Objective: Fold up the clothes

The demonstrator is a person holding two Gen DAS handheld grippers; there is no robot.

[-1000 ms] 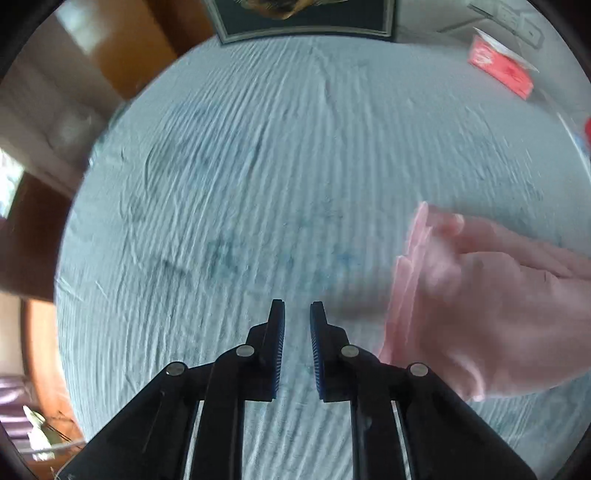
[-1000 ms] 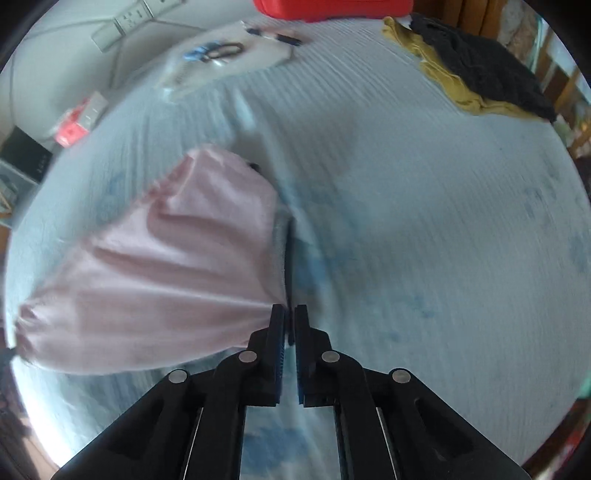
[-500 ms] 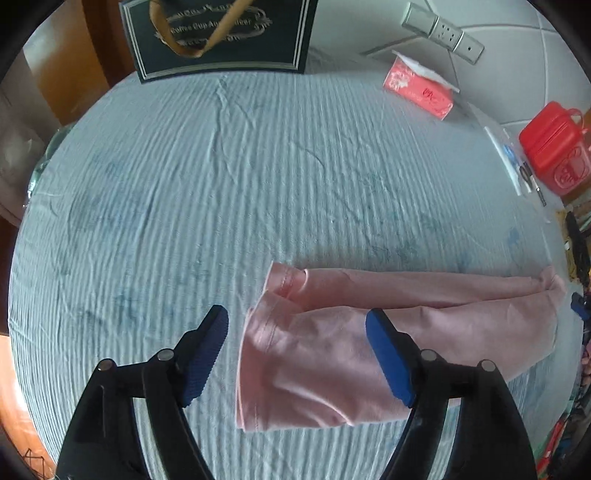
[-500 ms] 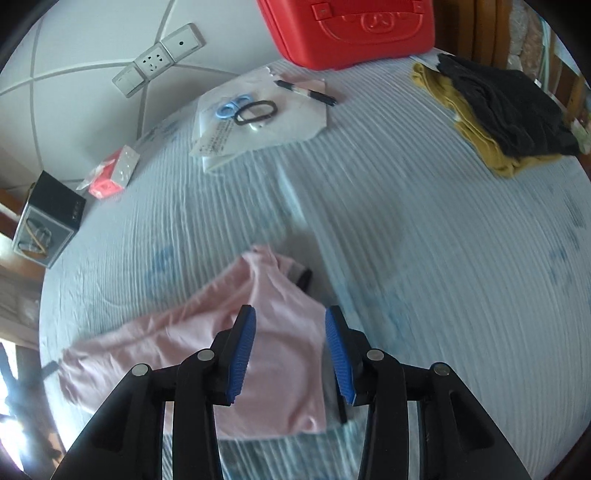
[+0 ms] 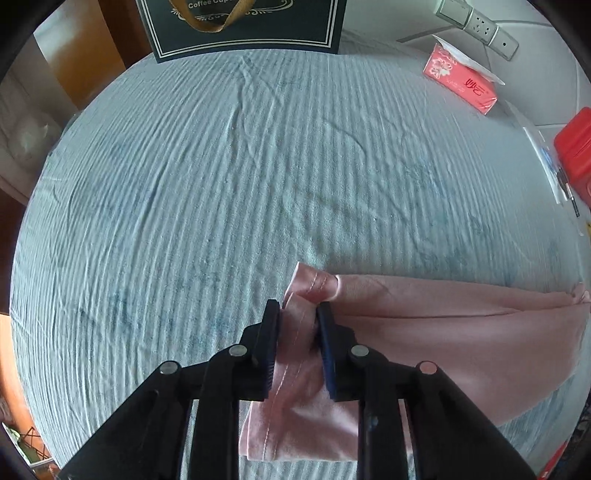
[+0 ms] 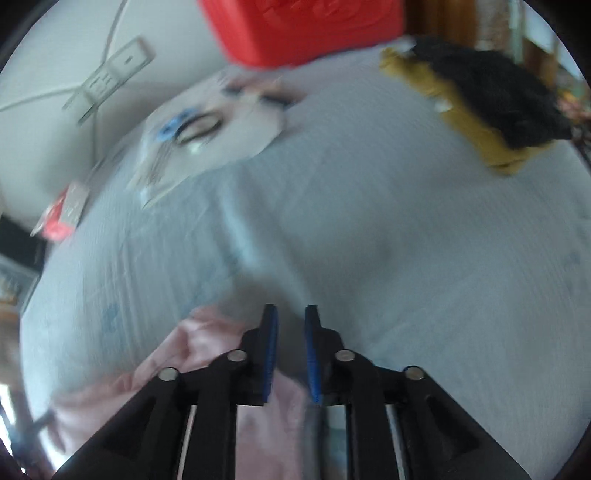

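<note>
**Pink garment on striped cloth, left tongs clamped on its hemmed end**

The pale blue striped cloth [image 5: 229, 192] covers the whole work surface and is creased throughout. On it lies the pink garment [image 5: 424, 332], stretched in a long band from the near centre out to the right edge of the left wrist view, with a stitched hem at its left end.

The left gripper [image 5: 298, 314] has its jaws drawn in on that hemmed end, with fabric bunched between the blue pads and more of it hanging below them. The right gripper [image 6: 290, 314] sits over the other end of the garment; its jaws stand a little apart, and through the motion blur I cannot tell whether cloth is caught between them.

Legible writing: a dark gift bag [image 5: 240, 26] at the far edge reads "Coffee Cup" in part. A red tissue packet [image 5: 461, 83] carries red characters that are too small to read.

Only the left view gives the bag and hem. Only the right view gives a folded mustard and black pile [image 6: 480, 99], a clear plastic sleeve [image 6: 214, 136] and a power strip [image 6: 110, 77]. A red case [image 6: 306, 29] appears in both
</note>
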